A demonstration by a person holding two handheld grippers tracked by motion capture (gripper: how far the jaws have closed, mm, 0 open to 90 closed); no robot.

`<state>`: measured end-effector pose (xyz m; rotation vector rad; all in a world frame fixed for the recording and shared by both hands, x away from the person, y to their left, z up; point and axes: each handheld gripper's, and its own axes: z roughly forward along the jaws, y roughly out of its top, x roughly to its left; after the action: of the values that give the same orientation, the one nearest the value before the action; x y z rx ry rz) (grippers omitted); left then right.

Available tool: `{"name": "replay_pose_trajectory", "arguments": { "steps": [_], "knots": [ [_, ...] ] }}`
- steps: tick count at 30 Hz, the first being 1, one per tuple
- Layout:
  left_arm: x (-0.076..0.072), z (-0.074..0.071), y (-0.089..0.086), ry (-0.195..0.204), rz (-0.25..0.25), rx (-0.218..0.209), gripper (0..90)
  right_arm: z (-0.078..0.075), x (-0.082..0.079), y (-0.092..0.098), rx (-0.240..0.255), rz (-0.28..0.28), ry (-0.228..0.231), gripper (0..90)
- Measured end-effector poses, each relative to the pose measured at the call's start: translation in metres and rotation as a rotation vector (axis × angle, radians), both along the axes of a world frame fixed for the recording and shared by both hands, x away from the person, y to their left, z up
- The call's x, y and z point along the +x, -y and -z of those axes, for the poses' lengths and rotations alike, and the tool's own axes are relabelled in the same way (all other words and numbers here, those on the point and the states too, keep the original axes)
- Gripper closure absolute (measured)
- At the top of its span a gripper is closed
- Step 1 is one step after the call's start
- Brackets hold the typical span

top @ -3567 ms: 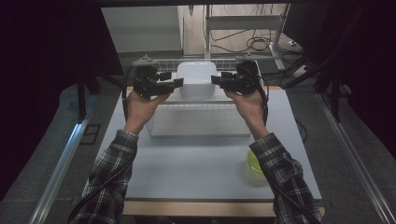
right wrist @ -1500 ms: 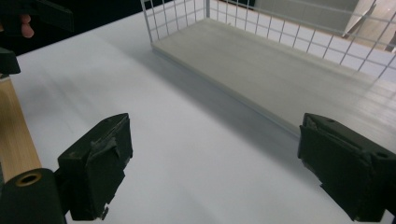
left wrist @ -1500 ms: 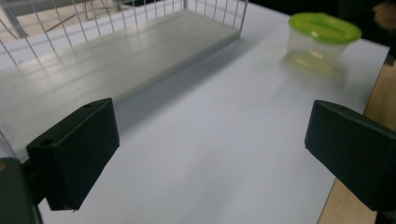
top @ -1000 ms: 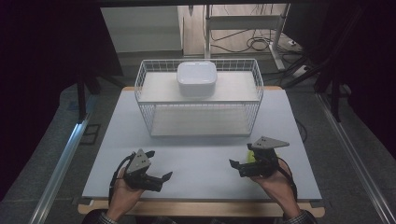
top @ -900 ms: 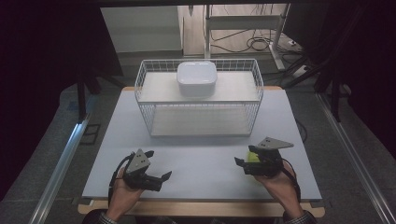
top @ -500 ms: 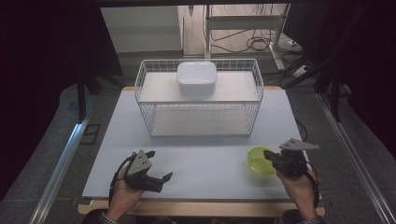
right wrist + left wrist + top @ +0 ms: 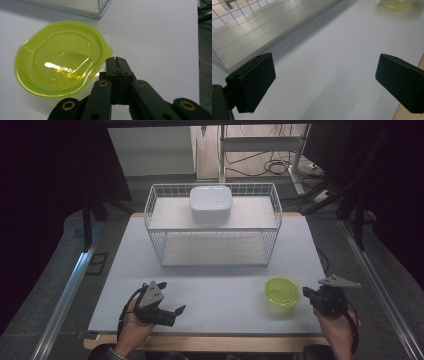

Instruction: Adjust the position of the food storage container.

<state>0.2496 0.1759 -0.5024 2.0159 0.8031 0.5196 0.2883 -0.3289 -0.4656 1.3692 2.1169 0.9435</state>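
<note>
there, green lid (image 7: 282, 291) near table edge (image 7: 210, 334)

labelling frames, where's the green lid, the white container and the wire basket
green lid (image 7: 282, 291), high view, centre of its top
white container (image 7: 210, 203), high view, middle of its top
wire basket (image 7: 214, 246), high view, front wall's mesh

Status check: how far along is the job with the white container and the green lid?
Done: white container sits on the wire rack. In hand: nothing; right gripper is shut beside the green lid on the table, left gripper open and idle. Left: probably handling the lid.
</note>
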Motion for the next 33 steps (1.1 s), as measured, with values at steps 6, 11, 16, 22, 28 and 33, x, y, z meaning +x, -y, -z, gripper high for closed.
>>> {"name": "replay_pose_trajectory", "arguments": {
  "steps": [6,11,16,22,28,33],
  "knots": [
    [0.000,0.001,0.002,-0.002,0.003,0.008,2.3,0.006,0.000,-0.004,0.003,-0.018,-0.024,89.2],
    [0.000,0.002,0.003,-0.004,0.009,0.019,2.3,0.008,0.002,-0.010,0.008,-0.030,-0.032,89.2],
    [0.000,0.002,0.004,-0.005,0.012,0.026,2.4,0.011,0.005,-0.018,0.019,-0.056,-0.044,88.9],
    [0.001,0.003,0.006,-0.007,0.017,0.037,2.3,0.013,0.010,-0.029,0.041,-0.093,-0.050,88.8],
    [0.000,0.003,0.007,-0.001,0.015,0.039,2.4,0.016,0.019,-0.044,0.070,-0.142,-0.064,88.8],
    [0.001,0.003,0.007,-0.003,0.015,0.042,2.4,0.020,0.024,-0.055,0.106,-0.178,-0.099,88.8]
  ]
}}
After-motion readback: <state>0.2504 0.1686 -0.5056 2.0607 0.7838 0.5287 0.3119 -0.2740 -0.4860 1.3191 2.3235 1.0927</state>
